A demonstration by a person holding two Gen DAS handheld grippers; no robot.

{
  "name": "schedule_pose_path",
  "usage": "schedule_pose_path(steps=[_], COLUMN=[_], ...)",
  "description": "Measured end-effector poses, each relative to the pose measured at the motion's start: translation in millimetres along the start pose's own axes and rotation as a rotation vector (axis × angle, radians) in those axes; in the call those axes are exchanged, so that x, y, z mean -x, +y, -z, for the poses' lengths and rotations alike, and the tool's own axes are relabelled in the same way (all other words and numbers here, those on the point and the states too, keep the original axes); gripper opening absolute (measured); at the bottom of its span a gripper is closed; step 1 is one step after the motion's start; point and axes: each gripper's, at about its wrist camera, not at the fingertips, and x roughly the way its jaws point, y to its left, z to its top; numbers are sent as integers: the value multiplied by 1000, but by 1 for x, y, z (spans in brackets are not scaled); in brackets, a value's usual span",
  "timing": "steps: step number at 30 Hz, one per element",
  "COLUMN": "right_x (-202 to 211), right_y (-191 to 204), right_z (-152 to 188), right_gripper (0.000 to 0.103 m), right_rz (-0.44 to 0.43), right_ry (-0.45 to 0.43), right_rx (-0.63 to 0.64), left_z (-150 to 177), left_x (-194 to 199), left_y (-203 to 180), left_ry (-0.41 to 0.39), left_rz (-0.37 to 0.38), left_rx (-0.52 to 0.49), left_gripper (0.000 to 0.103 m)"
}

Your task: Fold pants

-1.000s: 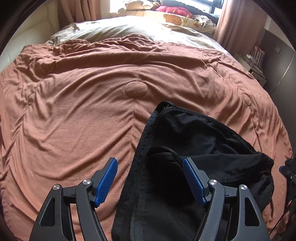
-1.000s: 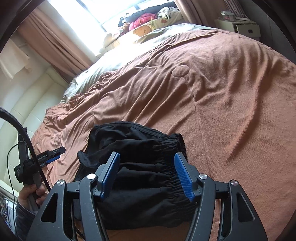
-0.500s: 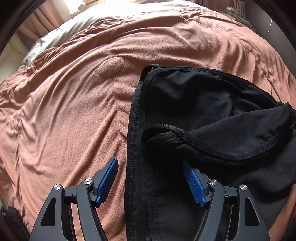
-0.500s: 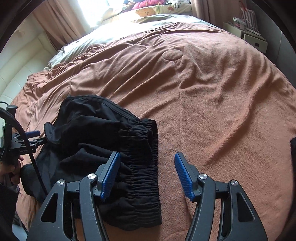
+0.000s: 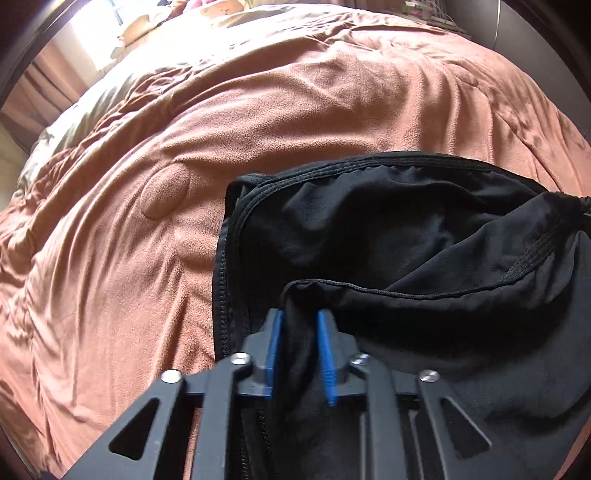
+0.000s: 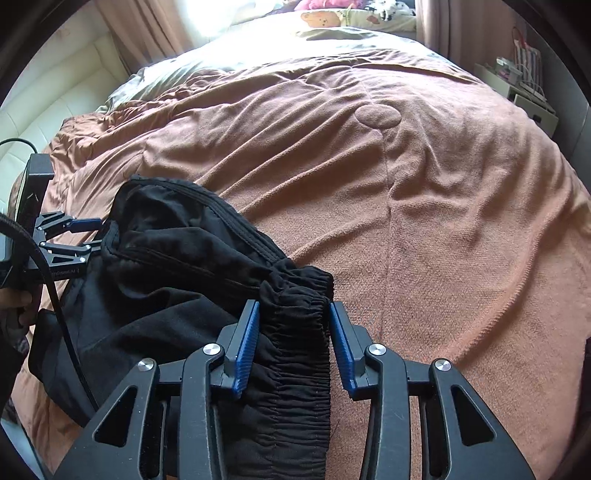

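Black pants (image 5: 406,229) lie bunched on a brown blanket (image 5: 147,258); they also show in the right wrist view (image 6: 177,280). My left gripper (image 5: 298,325) is shut on a raised fold of the pants near a hem edge. It also shows at the left of the right wrist view (image 6: 79,230). My right gripper (image 6: 293,321) has its blue pads on either side of the elastic waistband (image 6: 299,332), partly closed; the pads look to be touching the fabric.
The blanket covers a bed (image 6: 443,184) with a round quilted button (image 6: 378,115). Pillows and soft toys (image 6: 332,18) lie at the head. A white nightstand (image 6: 532,99) stands at the right. A cable (image 6: 59,302) runs from the left gripper.
My left gripper has closed onto a fold of the pants. My right gripper has moved left over the waistband and narrowed its jaws around it.
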Motion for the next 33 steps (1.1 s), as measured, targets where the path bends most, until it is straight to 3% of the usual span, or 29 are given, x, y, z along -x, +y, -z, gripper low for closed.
schedule_pose_path(steps=[5, 11, 18, 22, 25, 26, 27, 31, 33], right_x=[16, 30, 9, -6, -24, -28, -28, -13, -3], right_y=[7, 10, 12, 10, 11, 10, 9, -2, -4], right_z=[4, -6, -20, -27, -30, -30, -30, -30, -28], right_gripper=[23, 21, 21, 21, 23, 25, 26, 46, 51], right_rz=[22, 17, 79, 126, 157, 146, 139, 79, 64], right_ry=[-64, -105, -99, -93, -27, -16, -14, -46, -64], right_rx=[22, 0, -24, -64, -73, -78, -85, -126, -142], left_z=[-7, -35, -69, -77, -73, -71, -67, -59, -53], left_x=[25, 52, 41, 15, 2, 3, 7, 30, 42], left_y=[15, 33, 31, 21, 20, 22, 25, 32, 37], left_ry=[-83, -174, -192, -139, -96, -95, -104, -145, -153], left_rz=[-37, -91, -119, -141, -162, -134, -106, -120, -120], left_rx=[61, 145, 157, 142, 146, 166, 185, 187, 197], left_gripper=[3, 3, 3, 6, 39, 60, 72, 76, 76])
